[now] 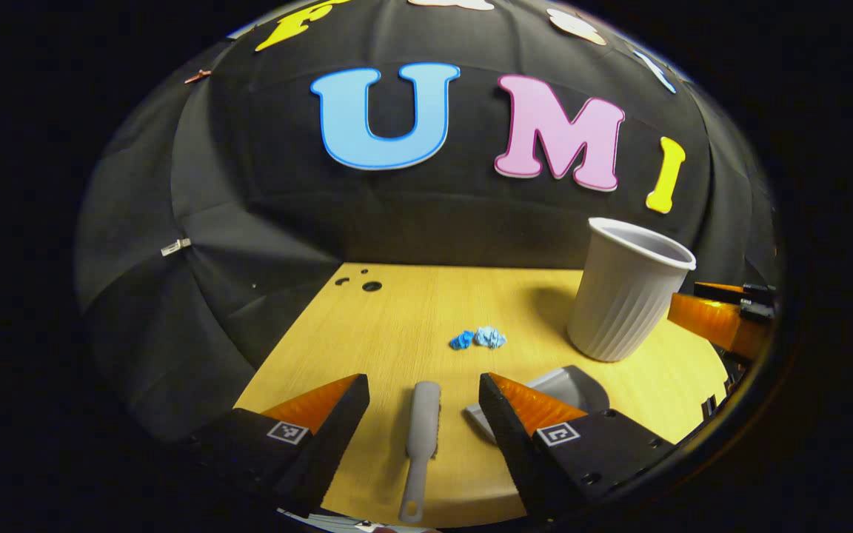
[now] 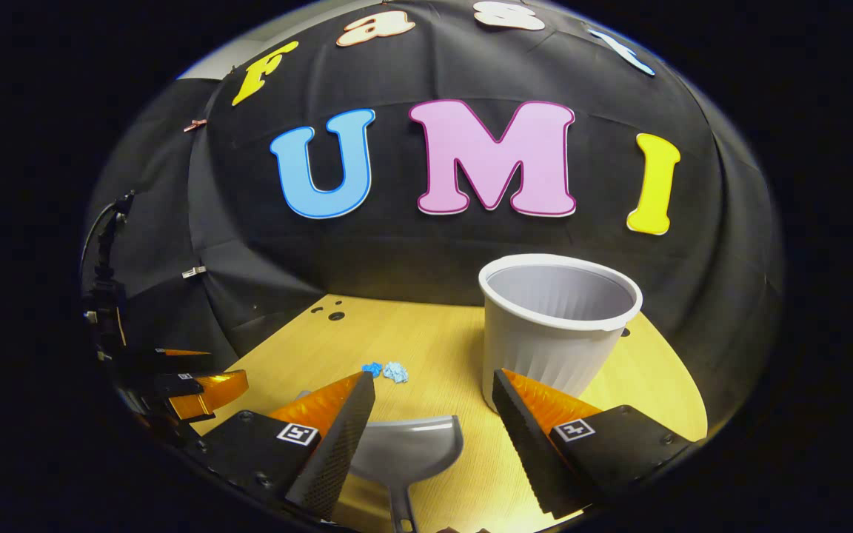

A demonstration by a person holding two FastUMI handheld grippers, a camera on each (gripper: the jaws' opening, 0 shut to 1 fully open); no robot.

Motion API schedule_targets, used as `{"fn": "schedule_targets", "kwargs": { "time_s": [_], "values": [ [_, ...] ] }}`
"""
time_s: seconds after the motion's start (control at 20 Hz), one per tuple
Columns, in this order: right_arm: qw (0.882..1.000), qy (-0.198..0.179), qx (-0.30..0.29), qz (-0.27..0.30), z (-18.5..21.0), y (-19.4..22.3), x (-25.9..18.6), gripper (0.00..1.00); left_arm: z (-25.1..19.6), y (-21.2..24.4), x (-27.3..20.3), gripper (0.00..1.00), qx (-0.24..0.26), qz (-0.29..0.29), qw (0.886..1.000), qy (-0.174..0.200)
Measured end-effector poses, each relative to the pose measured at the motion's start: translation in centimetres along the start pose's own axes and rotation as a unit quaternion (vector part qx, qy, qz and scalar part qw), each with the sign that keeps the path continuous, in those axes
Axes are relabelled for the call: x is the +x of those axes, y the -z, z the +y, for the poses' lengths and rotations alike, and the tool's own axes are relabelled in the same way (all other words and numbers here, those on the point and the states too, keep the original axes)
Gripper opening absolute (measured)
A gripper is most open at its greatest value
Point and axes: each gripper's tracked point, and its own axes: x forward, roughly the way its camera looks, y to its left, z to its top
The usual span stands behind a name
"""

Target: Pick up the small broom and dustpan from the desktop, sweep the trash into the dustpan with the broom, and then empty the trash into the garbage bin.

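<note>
Right now your left gripper (image 1: 423, 403) hangs with its jaws spread wide on either side of the small broom (image 1: 422, 437), which lies flat on the wooden desktop (image 1: 397, 318) with its handle toward you; neither finger touches it. Your right gripper (image 2: 434, 411) is just as wide, poised over the grey dustpan (image 2: 412, 444), again gripping nothing.

Watch the broom first: I judge that if you close low on that slim handle without centring, one finger could nudge it sideways and it may roll or skid into the dustpan just beside it. The blue crumpled trash (image 1: 480, 338) sits near mid-desk, and a careless sweep could scatter the light scraps instead of gathering them. The white ribbed garbage bin (image 2: 556, 326) stands close to your right hand's path and looks light, so a bump during the lift might tip it.

The left gripper view gives you the broom's full length; the right gripper view looks down into the bin's open mouth and shows the dustpan's scoop and the start of its handle.
</note>
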Motion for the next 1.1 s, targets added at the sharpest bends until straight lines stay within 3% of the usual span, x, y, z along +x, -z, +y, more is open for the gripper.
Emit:
{"fn": "schedule_targets", "kwargs": {
  "time_s": [0.2,0.45,1.1],
  "values": [
    [0.999,-0.001,0.002,0.033,-0.1,1.8,0.2,0.99,0.3,2.8,1.0,0.96,-0.021,0.061,0.998,0.022],
    [0.998,0.003,0.003,0.062,-0.4,3.5,0.4,0.99,1.8,7.6,2.3,0.96,-0.006,0.141,0.99,0.024],
    [0.994,0.047,0.004,0.099,-2.8,5.8,-0.6,0.99,1.8,17.0,5.6,0.96,0.018,0.315,0.948,0.049]
  ]
}}
